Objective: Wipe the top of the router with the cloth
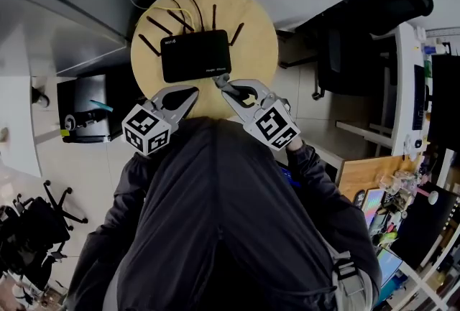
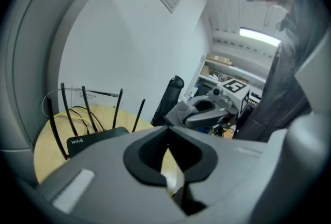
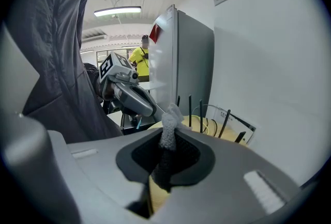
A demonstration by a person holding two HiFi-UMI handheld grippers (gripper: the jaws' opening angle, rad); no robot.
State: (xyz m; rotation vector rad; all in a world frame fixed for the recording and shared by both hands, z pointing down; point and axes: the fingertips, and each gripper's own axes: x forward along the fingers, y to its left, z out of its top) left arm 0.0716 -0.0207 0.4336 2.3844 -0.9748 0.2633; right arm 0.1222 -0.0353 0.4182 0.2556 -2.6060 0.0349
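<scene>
We stand over the scene in a dark jacket point(image 1: 215, 216), and beyond both sets of jaws lies a round wooden table point(image 1: 262, 51). On it sits the black router point(image 1: 195, 55), flat, just ahead of the jaw tips and between the two grippers' lines of reach. The left gripper point(image 1: 192, 93) has its jaws drawn together with nothing between them, and its tip hangs just short of the router's near edge, towards the left half. The right gripper point(image 1: 219, 81) is clamped on a grey cloth point(image 3: 168, 127). A knobbly tuft of the cloth stands up past the tips, and a darker length runs back between the pads. Those tips are right at the router's near edge; we cannot tell whether the cloth touches it. Past the jaws, the thin black antennas point(image 1: 214, 15) fan out from the router's far side, with thin cables point(image 1: 183, 4) looping behind them.
</scene>
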